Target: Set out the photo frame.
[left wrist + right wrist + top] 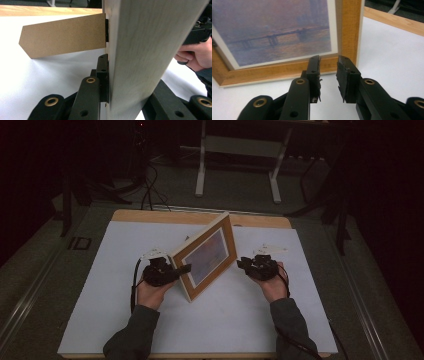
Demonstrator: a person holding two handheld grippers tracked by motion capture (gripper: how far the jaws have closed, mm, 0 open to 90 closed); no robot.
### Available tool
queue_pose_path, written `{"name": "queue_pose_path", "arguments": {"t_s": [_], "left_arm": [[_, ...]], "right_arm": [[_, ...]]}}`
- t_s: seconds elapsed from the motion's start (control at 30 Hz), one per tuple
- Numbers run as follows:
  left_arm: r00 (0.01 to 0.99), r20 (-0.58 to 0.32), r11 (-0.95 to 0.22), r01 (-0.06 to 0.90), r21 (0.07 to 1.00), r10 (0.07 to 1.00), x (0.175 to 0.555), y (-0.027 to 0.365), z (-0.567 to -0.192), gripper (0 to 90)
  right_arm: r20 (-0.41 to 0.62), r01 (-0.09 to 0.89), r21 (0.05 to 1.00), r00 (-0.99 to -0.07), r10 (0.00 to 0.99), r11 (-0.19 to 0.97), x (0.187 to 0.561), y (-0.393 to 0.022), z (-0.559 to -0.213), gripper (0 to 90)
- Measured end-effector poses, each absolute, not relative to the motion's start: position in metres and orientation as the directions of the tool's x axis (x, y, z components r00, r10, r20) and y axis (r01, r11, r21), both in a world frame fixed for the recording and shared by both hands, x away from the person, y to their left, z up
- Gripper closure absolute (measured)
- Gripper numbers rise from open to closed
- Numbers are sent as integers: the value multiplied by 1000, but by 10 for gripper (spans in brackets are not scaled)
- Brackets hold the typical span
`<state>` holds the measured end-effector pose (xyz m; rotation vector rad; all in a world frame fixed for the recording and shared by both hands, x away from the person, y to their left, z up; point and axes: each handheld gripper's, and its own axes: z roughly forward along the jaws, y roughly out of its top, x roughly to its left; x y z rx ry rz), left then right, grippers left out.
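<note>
Overhead, the left gripper [172,270] clamps the picture frame [207,255] upright on the white table [125,270]; the right gripper [248,265] hovers just beside it. Left gripper view: jaws pinch the frame's edge, its cardboard stand [62,37] swung out. Right gripper view: jaws parted, empty, frame corner directly ahead.

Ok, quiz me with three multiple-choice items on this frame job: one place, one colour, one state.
1. Where is the frame?
A. flat on the floor
B. standing tilted on the table
C. on a shelf
2. What colour is the stand?
A. brown
B. green
C. red
3. What is the right gripper doing?
A. clamping the frame
B. holding the stand
C. holding nothing

Key: 1 B, its lower edge rests on the white top; 2 A, brown board behind the frame; 3 C, bare gap between its jaws, while the left gripper clamps the edge.
</note>
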<state>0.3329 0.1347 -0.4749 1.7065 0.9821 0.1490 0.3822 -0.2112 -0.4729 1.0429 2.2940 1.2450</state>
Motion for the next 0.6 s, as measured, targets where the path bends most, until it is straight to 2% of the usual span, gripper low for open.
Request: {"name": "queue_pose_path", "arguments": {"t_s": [0.27,0.6], "left_arm": [[666,-367,-55,523,851,649,333,135,-476,761],[687,-365,-68,516,854,628,335,135,-476,761]], "right_arm": [[52,456,825,-651,757,335,387,-220,-474,767],[48,461,826,-631,774,324,393,-224,-474,897]]}}
